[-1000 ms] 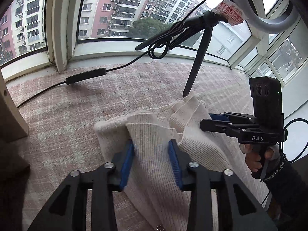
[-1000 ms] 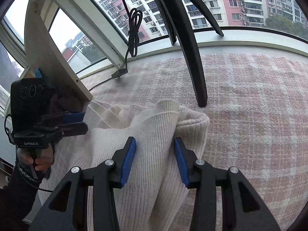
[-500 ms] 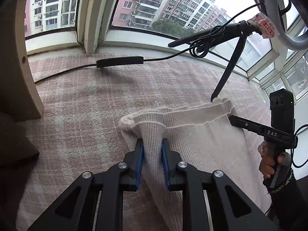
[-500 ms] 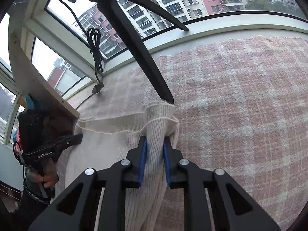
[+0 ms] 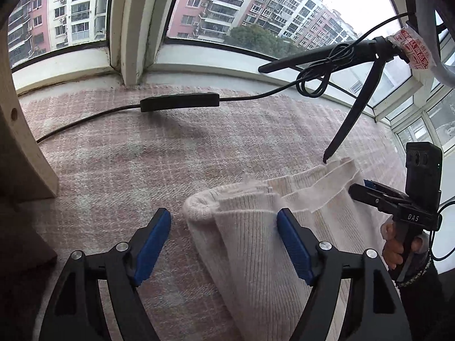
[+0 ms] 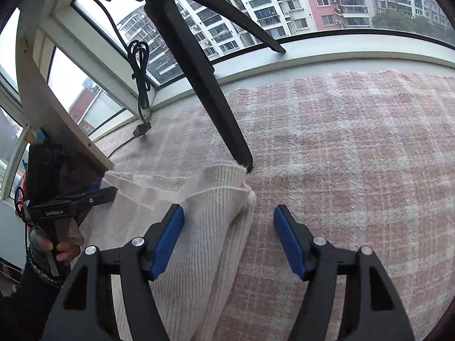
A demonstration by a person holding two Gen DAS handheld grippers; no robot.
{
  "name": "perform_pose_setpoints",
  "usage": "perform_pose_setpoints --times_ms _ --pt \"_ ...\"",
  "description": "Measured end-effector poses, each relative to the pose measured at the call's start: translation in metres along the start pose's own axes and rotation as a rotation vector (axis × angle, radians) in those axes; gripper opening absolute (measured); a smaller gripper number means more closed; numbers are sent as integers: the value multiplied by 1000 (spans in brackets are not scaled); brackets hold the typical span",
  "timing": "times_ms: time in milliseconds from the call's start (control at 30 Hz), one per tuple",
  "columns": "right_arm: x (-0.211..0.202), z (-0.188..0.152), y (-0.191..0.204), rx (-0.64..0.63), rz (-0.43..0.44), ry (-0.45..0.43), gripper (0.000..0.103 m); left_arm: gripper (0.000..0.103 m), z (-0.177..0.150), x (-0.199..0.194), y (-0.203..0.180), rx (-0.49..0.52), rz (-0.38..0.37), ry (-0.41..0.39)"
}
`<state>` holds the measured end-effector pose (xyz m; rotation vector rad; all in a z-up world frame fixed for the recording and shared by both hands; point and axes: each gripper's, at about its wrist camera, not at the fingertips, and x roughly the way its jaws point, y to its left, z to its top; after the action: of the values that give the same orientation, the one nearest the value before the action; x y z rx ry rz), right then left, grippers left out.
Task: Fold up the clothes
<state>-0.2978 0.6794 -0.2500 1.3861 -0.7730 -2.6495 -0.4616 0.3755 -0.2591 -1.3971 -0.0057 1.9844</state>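
Note:
A cream ribbed knit sweater (image 5: pixel 256 236) lies folded on a pink checked blanket (image 5: pixel 119 164). Its folded far edge is layered. My left gripper (image 5: pixel 224 241) is open over the sweater's left corner, holding nothing. My right gripper (image 6: pixel 229 241) is open over the sweater's right corner (image 6: pixel 227 196), holding nothing. The right gripper also shows in the left wrist view (image 5: pixel 369 196) at the sweater's right side. The left gripper shows in the right wrist view (image 6: pixel 96 196) at the sweater's left side.
A black tripod leg (image 5: pixel 347 125) stands on the blanket, its foot touching the sweater's far edge (image 6: pixel 244 162). A black cable with an inline box (image 5: pixel 179 103) runs along the far side. A wooden panel (image 5: pixel 22 130) stands at left. Window sills ring the blanket.
Both grippers were shut on the sweater's corners half a second ago and have opened, letting the sweater go. It now rests flat on the blanket.

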Motion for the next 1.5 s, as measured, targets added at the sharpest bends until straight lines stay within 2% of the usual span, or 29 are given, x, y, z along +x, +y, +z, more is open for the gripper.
perform_pose_setpoints --times_ms 33,67,100,133,233,333,433,533,633,733,800,833,867,900,1000,1033,1067,1100,1167,1200,1233,1300,1367,1500 --pt "2 0 4 -23 -4 -8 65 65 1 1 -1 7 -3 -6" --pt "4 0 8 -45 -2 -9 61 39 2 4 -2 2 -31 6" --pt "6 -1 12 -61 18 3 39 29 3 6 -1 -10 -72 26" --pt "4 -2 15 -65 30 5 32 27 3 5 -2 -16 -89 32" --pt "-6 -4 22 -64 57 -7 23 23 -1 -15 -7 -19 -120 10" --pt "-35 -6 28 -34 82 -57 21 22 -4 -54 -17 -17 -165 -42" --pt "-86 -10 45 -53 105 -133 21 22 -7 -112 -36 21 -194 -118" --pt "-143 -14 79 -120 111 -227 20 22 -13 -182 -67 94 -219 -221" --pt "-204 -26 119 -216 94 -326 20 22 -35 -247 -102 202 -228 -324" --pt "-249 -54 152 -318 33 -384 20 22 -70 -277 -125 300 -197 -366" --pt "-264 -82 163 -360 -16 -386 20 24 -103 -279 -131 358 -159 -348" --pt "-263 -100 162 -362 -31 -357 20 27 -126 -272 -129 371 -150 -306" --pt "-254 -123 159 -350 -48 -301 21 34 -154 -259 -123 373 -133 -232" --pt "-245 -148 155 -335 -66 -237 22 34 -185 -245 -115 371 -112 -146" --pt "-217 -244 125 -242 -117 4 24 30 -275 -214 -78 248 -83 114" --pt "-215 -268 117 -200 -123 53 24 30 -292 -208 -67 193 -80 172" --pt "-218 -282 112 -161 -119 71 24 28 -302 -208 -58 146 -84 192" --pt "-221 -294 108 -123 -113 77 24 28 -305 -210 -53 117 -89 177" --pt "-232 -290 107 -75 -105 9 24 28 -296 -219 -52 113 -72 107" --pt "-234 -284 107 -58 -106 -21 28 29 -286 -220 -55 123 -67 73" --pt "-231 -275 108 -50 -116 -35 36 31 -276 -221 -58 133 -66 40" --pt "-223 -257 108 -33 -137 -64 41 37 -257 -213 -62 120 -78 -17" --pt "-213 -241 108 -13 -154 -88 42 38 -244 -196 -67 102 -78 -36" --pt "-171 -227 102 65 -158 -36 42 38 -240 -160 -74 119 -50 15"
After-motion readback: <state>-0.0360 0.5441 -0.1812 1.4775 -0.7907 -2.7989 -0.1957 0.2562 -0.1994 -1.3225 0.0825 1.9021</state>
